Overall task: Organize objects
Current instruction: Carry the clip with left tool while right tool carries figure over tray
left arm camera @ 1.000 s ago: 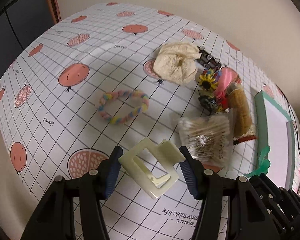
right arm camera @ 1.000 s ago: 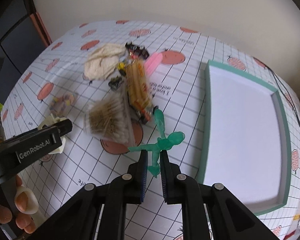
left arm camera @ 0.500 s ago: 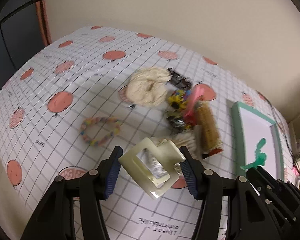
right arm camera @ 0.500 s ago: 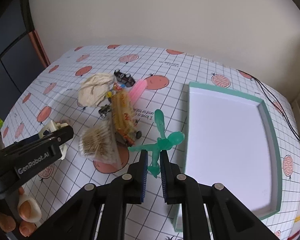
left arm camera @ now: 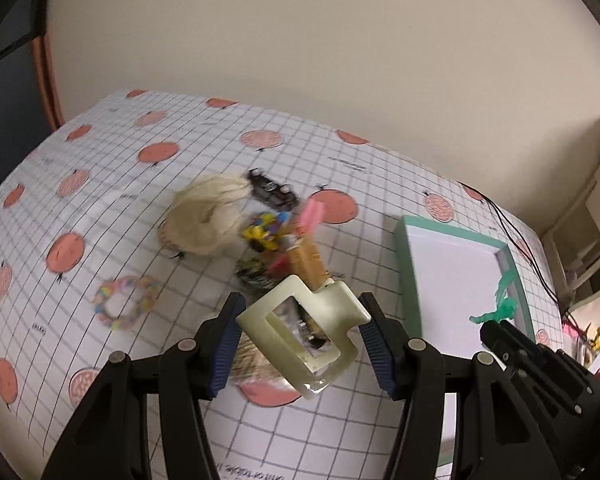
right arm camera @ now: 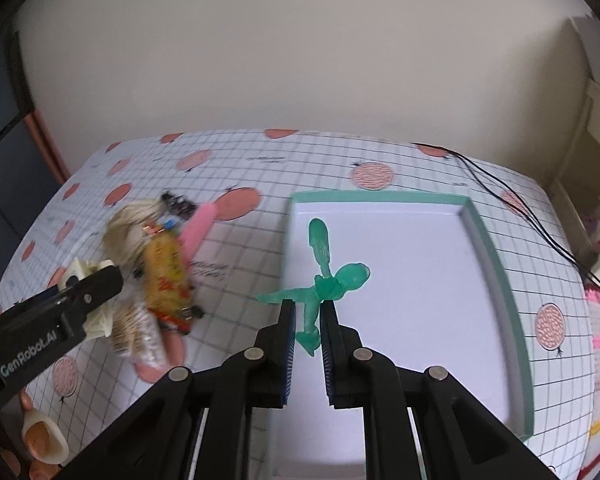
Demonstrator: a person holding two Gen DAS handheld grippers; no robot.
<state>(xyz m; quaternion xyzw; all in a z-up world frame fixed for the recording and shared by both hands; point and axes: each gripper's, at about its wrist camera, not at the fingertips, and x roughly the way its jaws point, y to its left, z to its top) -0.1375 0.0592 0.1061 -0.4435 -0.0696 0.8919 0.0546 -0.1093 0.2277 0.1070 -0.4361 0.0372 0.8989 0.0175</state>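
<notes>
My left gripper (left arm camera: 300, 340) is shut on a cream rectangular hair claw clip (left arm camera: 304, 330), held above the table in front of a pile of small items. My right gripper (right arm camera: 307, 322) is shut on a green plastic figure (right arm camera: 326, 276), which hangs over the left part of a white tray with a teal rim (right arm camera: 496, 272). In the left wrist view the same tray (left arm camera: 408, 276) lies to the right, with the green figure (left arm camera: 500, 304) and the right gripper's black body over its far side. In the right wrist view the left gripper's body (right arm camera: 56, 320) reaches in from the left with the clip (right arm camera: 86, 272).
On the pomegranate-print cloth lie a cream scrunchie (left arm camera: 208, 220), a pastel braided hair tie (left arm camera: 126, 300), a pink item (left arm camera: 310, 216), a dark hair clip (left arm camera: 272, 192), an orange packet (right arm camera: 166, 276) and a cotton-swab bag (right arm camera: 140, 336). Black cables (right arm camera: 540, 220) run along the right edge. A person's fingers (right arm camera: 44, 440) show bottom left.
Both grippers rose and swung right. The green figure went from beside the tray to over its interior. The clip now hangs before the pile instead of over bare cloth.
</notes>
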